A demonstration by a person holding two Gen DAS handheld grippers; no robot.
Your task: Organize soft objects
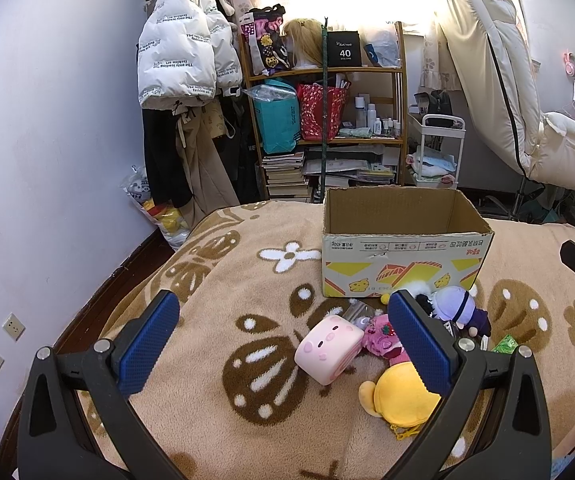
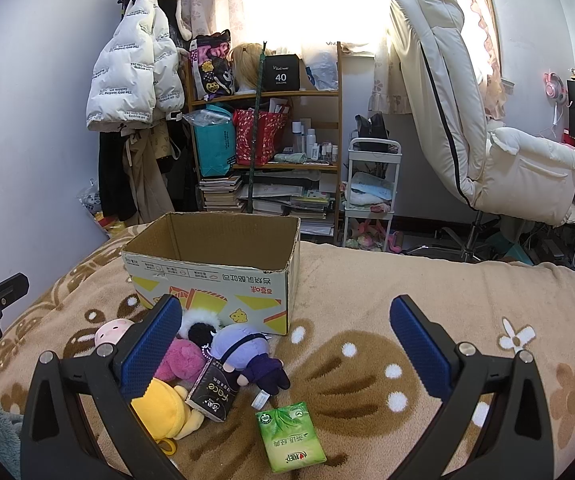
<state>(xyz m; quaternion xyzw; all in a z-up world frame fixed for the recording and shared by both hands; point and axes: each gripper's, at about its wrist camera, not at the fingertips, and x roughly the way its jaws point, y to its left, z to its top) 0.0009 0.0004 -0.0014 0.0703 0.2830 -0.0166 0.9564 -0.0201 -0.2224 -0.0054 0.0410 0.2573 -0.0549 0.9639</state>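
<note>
A: Left wrist view: left gripper (image 1: 283, 344) spread wide, holding nothing, above the bed blanket (image 1: 215, 264). Soft toys heaped just in front of the cardboard box (image 1: 403, 256), box open-topped

B: Right gripper (image 2: 281, 346) likewise wide open, empty. Handling?

A: My guess: all light, squashy. Pink pig cushion (image 1: 327, 354) will compress; pinch across its short sides. Yellow plush (image 1: 403, 398): take the round body. Purple doll (image 2: 247, 354): grip the torso, not the limbs

B: Green tissue pack (image 2: 289, 436) and black tissue pack (image 2: 213, 394) look slick-wrapped, may slip

A: Hidden: box floor unseen. Pink plush (image 2: 181, 360) and black-white fluffy toy (image 2: 201, 326) partly buried; left finger blocks the heap's right part
</note>
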